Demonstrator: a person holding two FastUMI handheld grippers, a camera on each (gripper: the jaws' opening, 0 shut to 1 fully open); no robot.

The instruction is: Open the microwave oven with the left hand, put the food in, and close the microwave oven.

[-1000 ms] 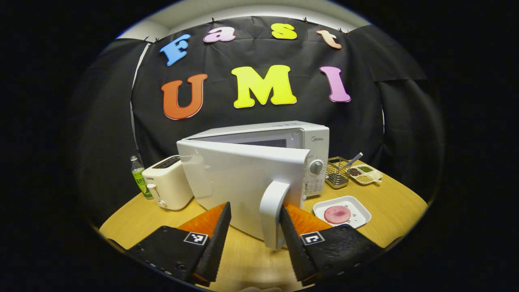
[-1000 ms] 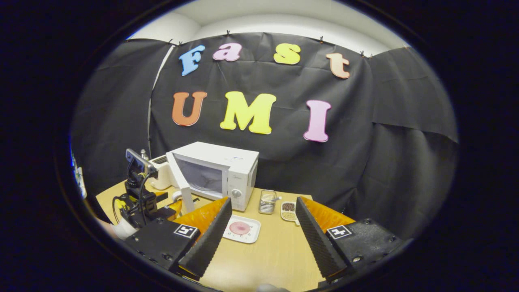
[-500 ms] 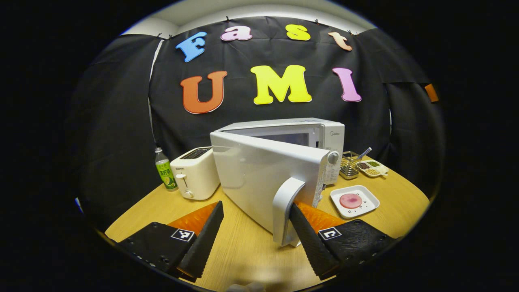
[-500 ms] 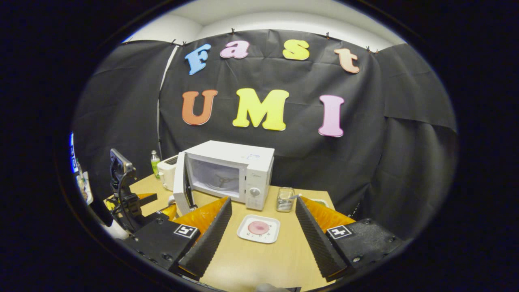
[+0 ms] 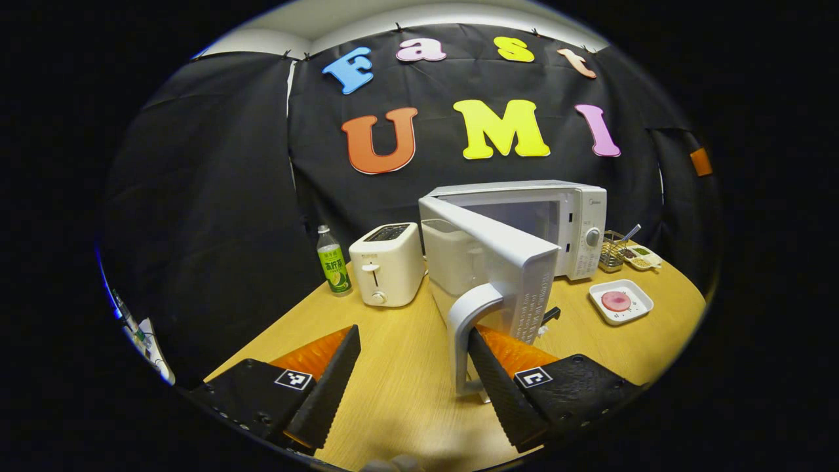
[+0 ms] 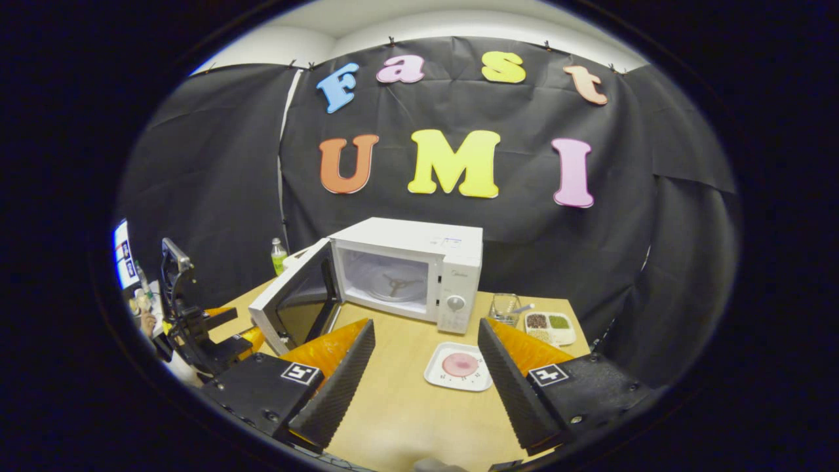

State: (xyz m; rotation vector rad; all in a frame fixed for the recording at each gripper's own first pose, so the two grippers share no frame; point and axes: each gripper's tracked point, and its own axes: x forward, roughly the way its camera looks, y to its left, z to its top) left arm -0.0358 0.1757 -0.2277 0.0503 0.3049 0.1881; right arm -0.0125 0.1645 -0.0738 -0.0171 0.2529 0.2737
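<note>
I have the left gripper [image 5: 414, 387] hooked on the microwave's door handle [image 5: 467, 328]: its jaws stand wide apart, and only the right-hand one sits against the handle, so nothing is clamped. The door [image 5: 498, 262] juts out from the microwave [image 5: 564, 216] just ahead of that jaw. In the right gripper view the cavity [image 6: 390, 282] shows open and bare, with the turntable hub visible, so I judge the opening step nearly done.

The right gripper [image 6: 426, 383] hovers over the table [image 6: 406, 406] with its jaws spread wide and holding nothing. The food [image 6: 460, 364], a pink round slice on a white plate [image 6: 438, 373], lies between those jaws and a little ahead, with the microwave beyond it and to their left.

Next I would free the left jaw from the handle, bring the right jaws down onto the plate's rim, then carry it level past the door edge into the cavity. The shallow rim looks like thin purchase, so the plate could tip.
</note>
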